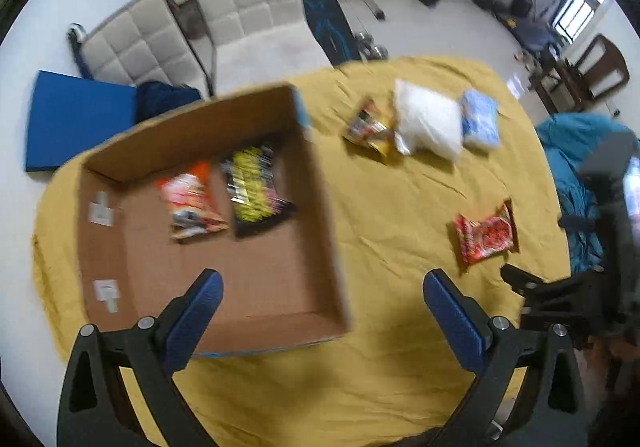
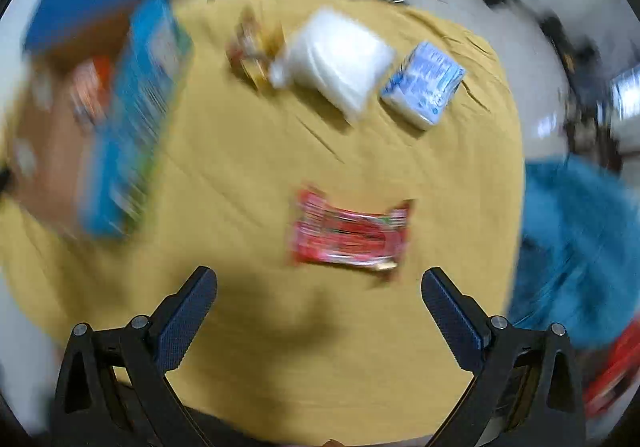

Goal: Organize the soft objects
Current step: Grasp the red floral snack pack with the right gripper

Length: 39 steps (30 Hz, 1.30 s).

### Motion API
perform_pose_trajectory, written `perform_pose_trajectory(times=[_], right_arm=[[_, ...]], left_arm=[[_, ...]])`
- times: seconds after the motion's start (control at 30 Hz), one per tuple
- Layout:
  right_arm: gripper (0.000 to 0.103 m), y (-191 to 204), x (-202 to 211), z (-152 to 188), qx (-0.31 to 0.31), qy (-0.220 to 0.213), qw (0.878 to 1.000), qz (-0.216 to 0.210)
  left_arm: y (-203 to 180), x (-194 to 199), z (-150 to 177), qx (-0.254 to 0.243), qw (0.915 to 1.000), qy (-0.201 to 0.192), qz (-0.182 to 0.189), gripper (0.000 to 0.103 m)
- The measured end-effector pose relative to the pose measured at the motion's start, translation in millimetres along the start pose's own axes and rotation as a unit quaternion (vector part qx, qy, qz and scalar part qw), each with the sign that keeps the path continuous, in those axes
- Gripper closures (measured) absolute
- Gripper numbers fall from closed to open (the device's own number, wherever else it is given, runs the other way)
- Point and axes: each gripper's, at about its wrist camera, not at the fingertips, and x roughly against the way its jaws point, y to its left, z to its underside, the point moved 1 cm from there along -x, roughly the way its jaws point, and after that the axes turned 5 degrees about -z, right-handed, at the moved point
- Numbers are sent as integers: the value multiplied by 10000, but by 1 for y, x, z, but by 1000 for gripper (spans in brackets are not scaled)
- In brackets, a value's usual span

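Observation:
An open cardboard box [image 1: 304, 207] sits on a yellow-covered table [image 1: 392, 387] and holds an orange snack bag [image 1: 190, 203] and a yellow-black snack bag [image 1: 254, 185]. My left gripper [image 1: 322, 287] is open and empty above the box's near edge. A red snack bag [image 1: 484, 233] [image 2: 350, 233] lies on the cloth. My right gripper [image 2: 320, 285] is open and empty, just short of the red bag; it shows in the left wrist view [image 1: 520, 281]. Farther back lie a colourful snack bag [image 2: 252, 43], a white pillow [image 2: 340, 55] and a blue-white pack [image 2: 424, 83].
The box [image 2: 132, 107] is at the left in the blurred right wrist view. A teal fabric heap [image 2: 576, 247] lies off the table's right edge. Beige padded chairs [image 1: 248, 7], a blue mat [image 1: 76, 119] and gym equipment stand beyond the table.

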Motion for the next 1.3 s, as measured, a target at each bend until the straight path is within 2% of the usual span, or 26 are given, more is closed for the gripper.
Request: perform_pose_trajectory(times=[0.07,0.1,0.23,0.33,0.4,0.43,0.5,0.57,0.6,0.63,0.7,0.73,0.8,0.87,0.9,0.93,1.0,1.03,1.07,1.1,1.13,1.17,1.2,1.23,1.27,1.3], right_arm=[[0,-8,-29,-1,868,225,9951,406],[0,-9,-45,0,1414,350,9879,536],[0,-9,-88,-6,2435,661,9667,426],[1,-11,-116,-8,2874,922,9524,430],[13,-15,-129,-10,2945,993,9488,561],[14,-20,-131,-11,2885,972,9510,535],[31,-32,-126,-17,2466,976,9641,136],[38,-53,-121,-22,1803,960,9787,-188],[41,-71,-117,-25,1191,922,9879,-375],[42,-88,-115,-26,602,942,9921,-567],[55,-122,-112,-25,-464,998,9893,-954],[56,-139,-108,-22,-941,901,9855,-1082],[57,-173,-98,-16,-1720,574,9787,-958],[56,-196,-92,-10,-2256,408,9676,-1055],[55,-206,-90,-8,-2430,371,9612,-1248],[52,-210,-88,-10,-2327,382,9593,-1551],[36,-207,-77,-14,-1677,459,9726,-1541],[32,-201,-64,-18,-1105,345,9849,-1288],[26,-197,-55,-22,-729,282,9919,-1003],[26,-198,-46,-30,-427,259,9968,-631],[26,-202,-42,-37,-468,271,9964,-646],[26,-209,-41,-44,-765,351,9930,-834],[26,-228,-48,-45,-1420,539,9814,-1171],[26,-247,-58,-43,-2377,770,9540,-1654],[26,-256,-66,-38,-2994,870,9283,-2023],[26,-263,-77,-33,-3675,948,8913,-2481]], left_arm=[[-22,-16,-1,-26,9998,179,-4,0],[-30,-22,-1,-37,9997,251,-43,0],[-53,-39,0,29,9987,472,-189,0],[-61,-45,-1,154,9977,569,-324,0],[-63,-48,-2,256,9970,629,-374,0],[-64,-49,-3,297,9967,648,-400,0],[-65,-49,-6,359,9962,662,-439,0],[-69,-51,-12,377,9959,684,-450,0],[-71,-51,-15,379,9959,691,-443,0],[-74,-52,-20,372,9960,692,-430,0],[-82,-56,-30,331,9962,690,-413,0],[-87,-58,-36,309,9965,688,-374,0],[-98,-65,-50,249,9968,702,-278,0],[-111,-74,-66,176,9969,749,-188,0],[-117,-77,-72,139,9969,757,-142,0],[-123,-80,-78,86,9970,762,-128,0],[-132,-81,-89,-43,9975,680,-176,0],[-136,-81,-92,-92,9976,660,-195,0],[-139,-80,-93,-126,9977,643,-197,0],[-140,-80,-94,-131,9977,632,-210,0],[-140,-80,-93,-124,9977,631,-229,0],[-140,-82,-91,-98,9975,665,-226,0],[-139,-83,-88,-55,9972,712,-214,0],[-138,-85,-85,10,9969,765,-193,0],[-136,-88,-82,110,9963,833,-159,0],[-134,-89,-78,199,9958,890,-125,0]])
